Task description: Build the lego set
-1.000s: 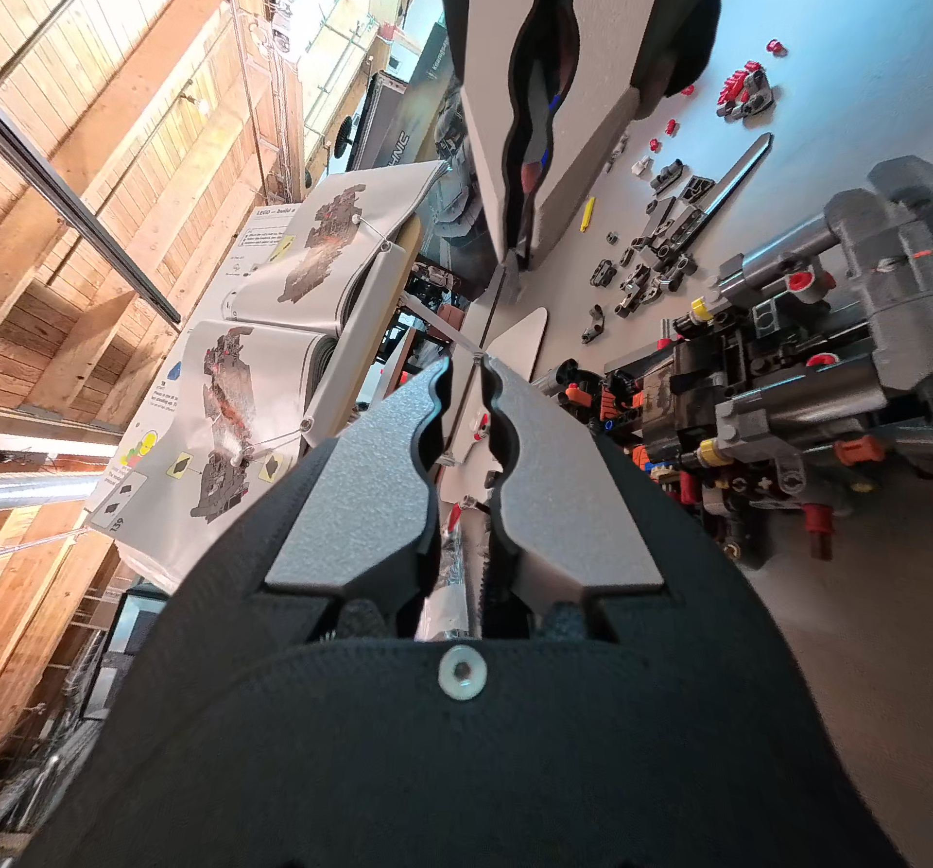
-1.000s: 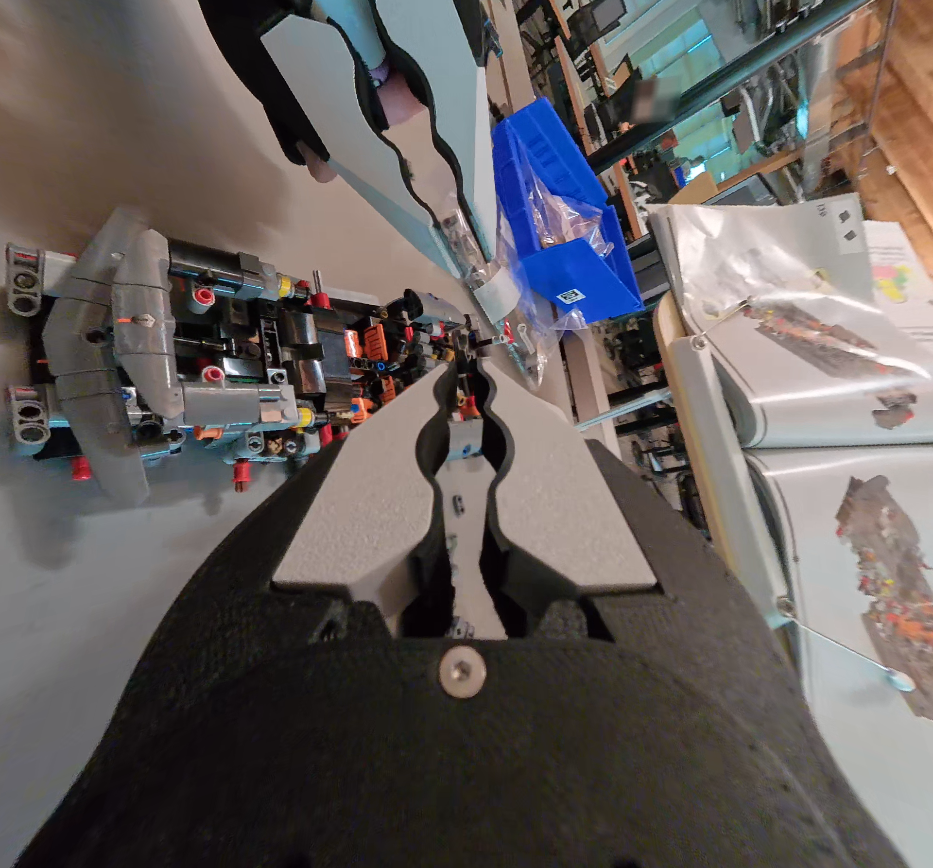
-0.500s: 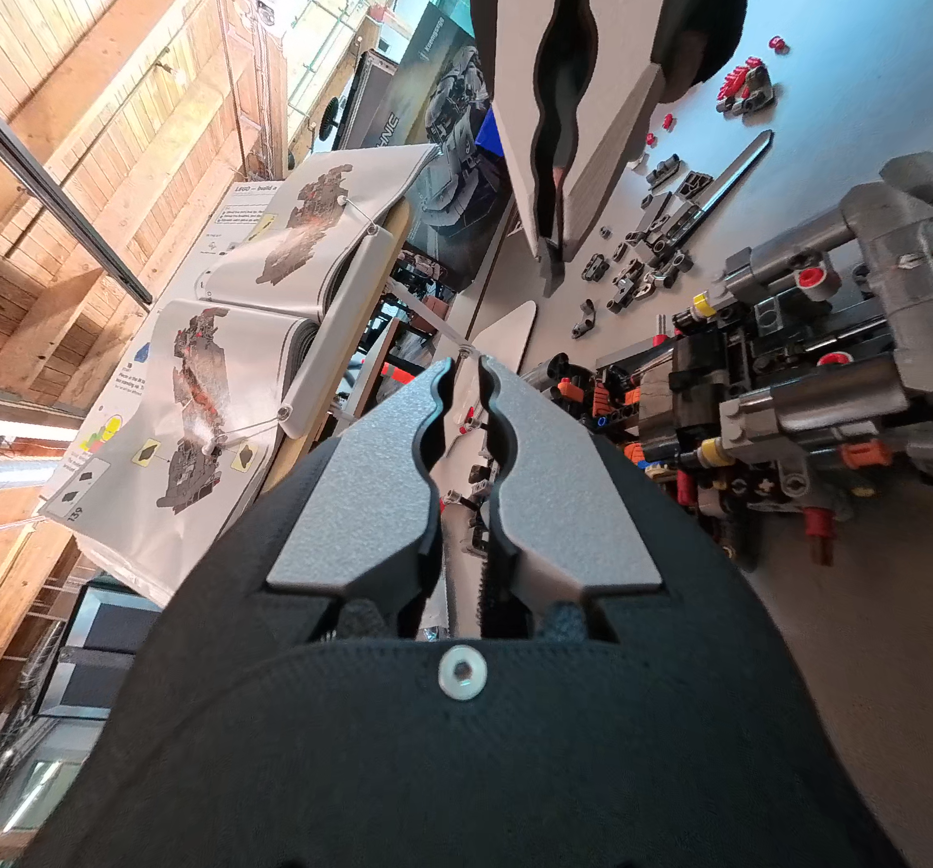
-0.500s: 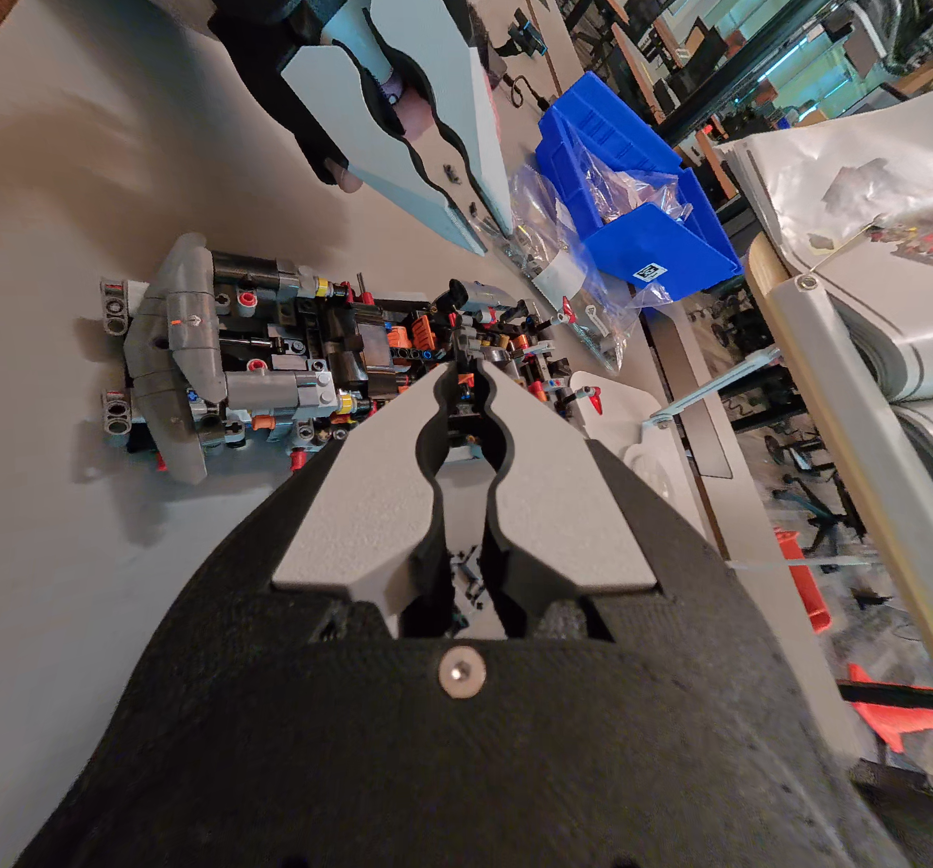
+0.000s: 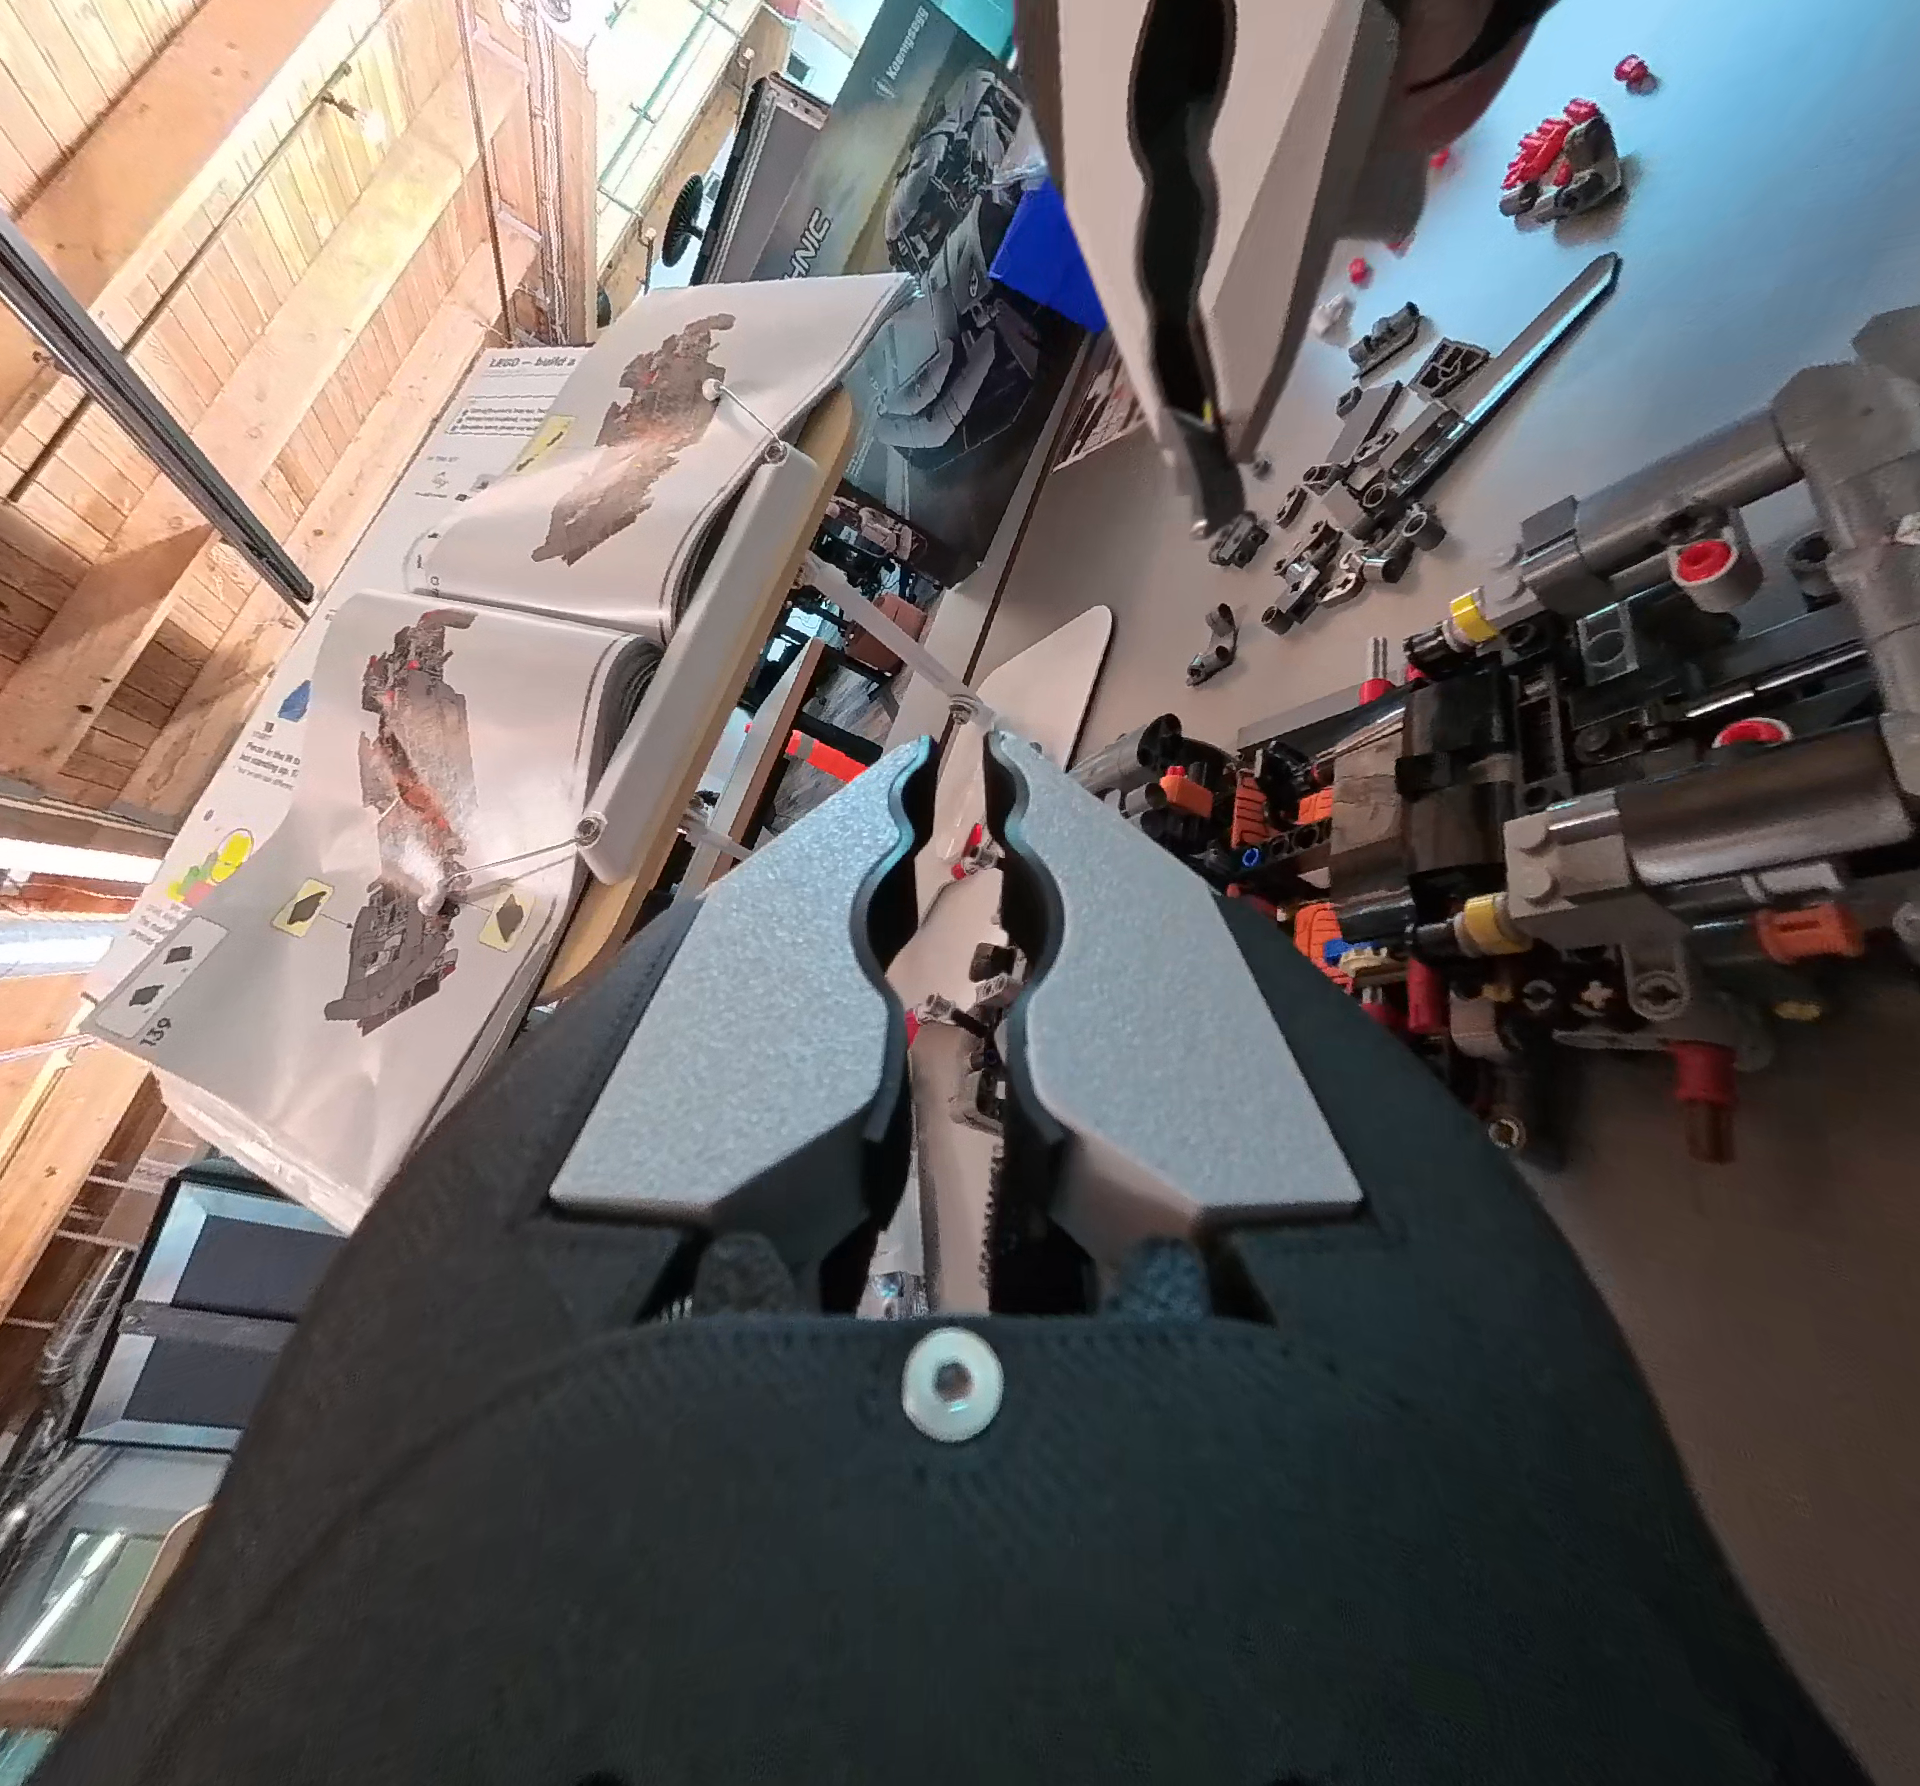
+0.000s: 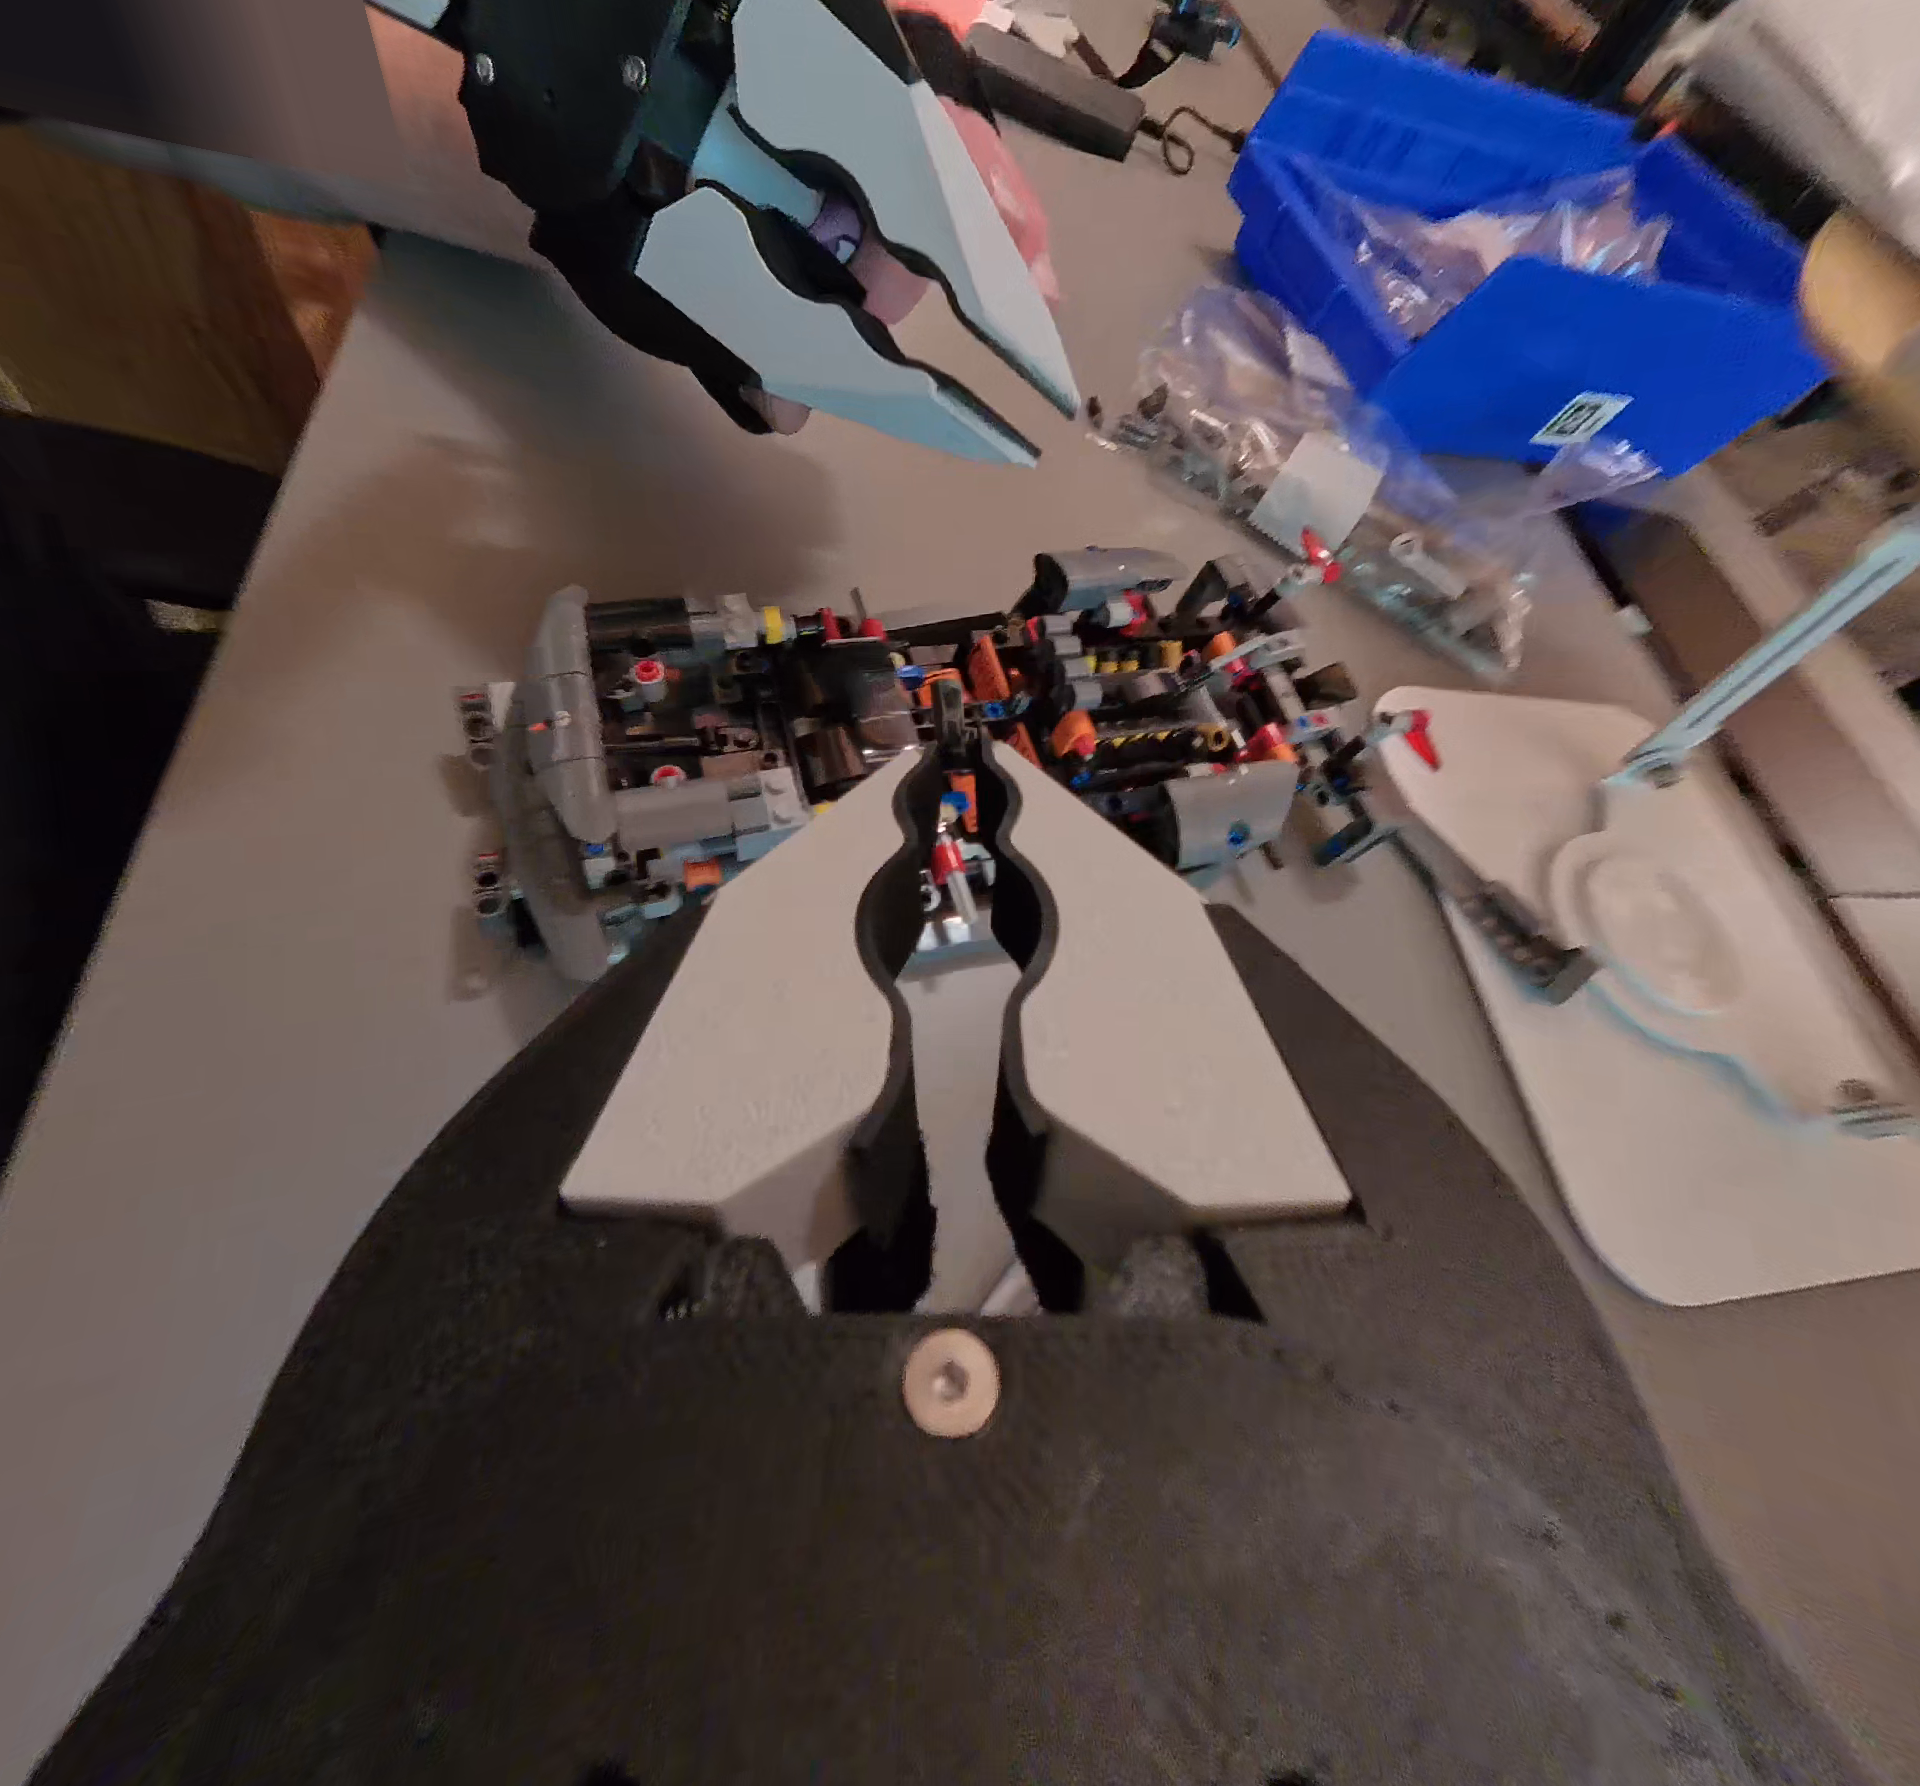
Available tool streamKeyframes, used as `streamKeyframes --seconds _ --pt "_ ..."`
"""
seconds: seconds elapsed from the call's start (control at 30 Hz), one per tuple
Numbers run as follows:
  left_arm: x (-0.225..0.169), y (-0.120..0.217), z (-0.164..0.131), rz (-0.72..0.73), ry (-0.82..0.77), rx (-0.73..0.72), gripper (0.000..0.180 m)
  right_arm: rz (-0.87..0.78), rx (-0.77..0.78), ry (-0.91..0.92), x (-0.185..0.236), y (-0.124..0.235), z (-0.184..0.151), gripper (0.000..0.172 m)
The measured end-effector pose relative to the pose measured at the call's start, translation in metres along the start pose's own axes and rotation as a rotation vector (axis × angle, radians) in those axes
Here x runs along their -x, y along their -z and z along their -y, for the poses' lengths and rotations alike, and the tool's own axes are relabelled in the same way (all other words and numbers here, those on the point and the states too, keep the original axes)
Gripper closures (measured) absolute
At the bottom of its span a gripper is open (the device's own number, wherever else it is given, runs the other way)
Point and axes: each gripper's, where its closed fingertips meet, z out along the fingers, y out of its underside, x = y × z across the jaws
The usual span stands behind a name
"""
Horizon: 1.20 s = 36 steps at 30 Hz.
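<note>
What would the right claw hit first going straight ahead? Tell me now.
Likely the brick-built vehicle chassis: the right claw points at its middle, near orange parts. Depth is unclear, so the gap left can't be judged.

- The brick-built model (image 5: 1621, 801) runs off the right edge of the left wrist view, so its far end is unseen.
- In the right wrist view, the near side of the model (image 6: 727, 749) sits behind the right gripper (image 6: 958, 749); whatever dark piece lies at its tips is too blurred to tell from the model behind.
- The blue bin (image 6: 1538, 282) and clear bag of parts (image 6: 1351, 489) are smeared by motion; the bag's contents are too small to make out.
- The open booklet (image 5: 436, 801) has its lower corner covered by the left gripper (image 5: 961, 749).
- The white stand base (image 6: 1662, 957) is cut off at the right edge.
</note>
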Motion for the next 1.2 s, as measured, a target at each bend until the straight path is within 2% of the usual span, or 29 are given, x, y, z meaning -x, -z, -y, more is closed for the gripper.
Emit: streamKeyframes --seconds 0.3,0.6,0.73,0.97,1.2 --pt "-0.006 0.002 0.004 -0.031 -0.012 -0.007 0.174 0.299 0.084 -0.312 0.027 0.012 -0.021 0.168" --pt "-0.008 0.007 0.012 -0.048 -0.006 -0.026 0.174 0.498 0.136 -0.422 0.038 0.001 -0.006 0.169" --pt "-0.017 0.012 0.022 -0.173 0.121 -0.084 0.174 0.525 0.176 -0.391 0.039 -0.009 0.005 0.169" --pt "-0.033 0.021 0.027 -0.461 0.479 -0.103 0.168 0.529 0.254 -0.325 0.037 -0.026 0.013 0.169" --pt "-0.039 0.023 0.030 -0.553 0.607 -0.107 0.170 0.499 0.347 -0.245 0.037 -0.036 0.017 0.169"
